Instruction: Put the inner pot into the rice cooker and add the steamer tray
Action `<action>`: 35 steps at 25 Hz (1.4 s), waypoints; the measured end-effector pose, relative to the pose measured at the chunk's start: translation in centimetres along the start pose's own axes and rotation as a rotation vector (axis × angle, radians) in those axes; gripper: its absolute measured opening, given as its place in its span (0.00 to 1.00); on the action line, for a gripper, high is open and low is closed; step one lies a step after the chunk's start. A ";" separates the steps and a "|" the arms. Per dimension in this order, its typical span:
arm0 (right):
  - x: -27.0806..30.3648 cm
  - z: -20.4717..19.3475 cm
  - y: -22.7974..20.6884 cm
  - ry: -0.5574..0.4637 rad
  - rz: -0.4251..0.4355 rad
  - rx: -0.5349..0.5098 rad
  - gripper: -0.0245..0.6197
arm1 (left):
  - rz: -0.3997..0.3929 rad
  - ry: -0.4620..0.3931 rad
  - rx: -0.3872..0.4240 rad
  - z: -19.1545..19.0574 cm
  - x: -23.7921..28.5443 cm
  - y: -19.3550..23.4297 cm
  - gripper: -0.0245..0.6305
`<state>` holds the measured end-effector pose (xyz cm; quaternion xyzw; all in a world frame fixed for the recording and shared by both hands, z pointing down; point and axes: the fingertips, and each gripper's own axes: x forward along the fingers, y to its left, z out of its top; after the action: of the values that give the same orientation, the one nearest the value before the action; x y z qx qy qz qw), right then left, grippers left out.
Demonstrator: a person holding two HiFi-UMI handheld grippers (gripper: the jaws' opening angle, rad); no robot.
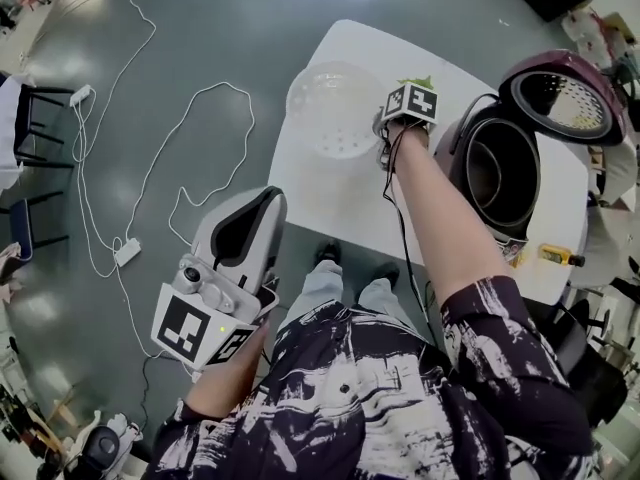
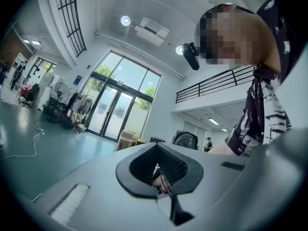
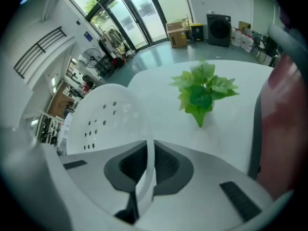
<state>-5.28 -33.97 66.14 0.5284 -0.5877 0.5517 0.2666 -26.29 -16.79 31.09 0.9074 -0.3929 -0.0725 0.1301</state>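
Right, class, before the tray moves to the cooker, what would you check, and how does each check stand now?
1. Right tool clamped on rim of white perforated plastic steamer tray: ok.
2. Maroon rice cooker with lid raised: ok.
3. Dark inner pot seated in cooker: ok.
4. Green leafy sprig clear of tray: ok.
5. Left tool shut, empty, off the white table: ok.

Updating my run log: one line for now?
right gripper: shut on steamer tray rim | left gripper: shut, empty | inner pot: in rice cooker | lid: open
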 end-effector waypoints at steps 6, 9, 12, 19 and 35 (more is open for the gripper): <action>-8.9 3.1 4.2 -0.080 0.162 -0.157 0.04 | -0.135 -0.022 0.021 1.2 3.9 -6.3 0.04; -14.2 4.5 5.0 -0.122 0.204 -0.250 0.04 | -0.212 -0.032 0.023 1.6 6.0 -9.7 0.04; -19.3 5.2 3.5 -0.159 0.205 -0.316 0.04 | -0.295 -0.038 0.026 1.5 7.8 -13.2 0.04; -30.3 6.1 -8.6 -0.231 0.079 -0.305 0.04 | -0.459 -0.035 0.028 1.3 12.4 -21.8 0.04; -31.3 0.0 -30.4 -0.141 -0.217 -0.079 0.04 | -0.531 0.021 0.041 -0.8 15.8 -28.6 0.04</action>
<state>31.94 -18.62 49.27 0.6152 -0.5657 0.4577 0.3034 4.47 -9.42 23.00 0.9819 -0.1409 -0.0868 0.0921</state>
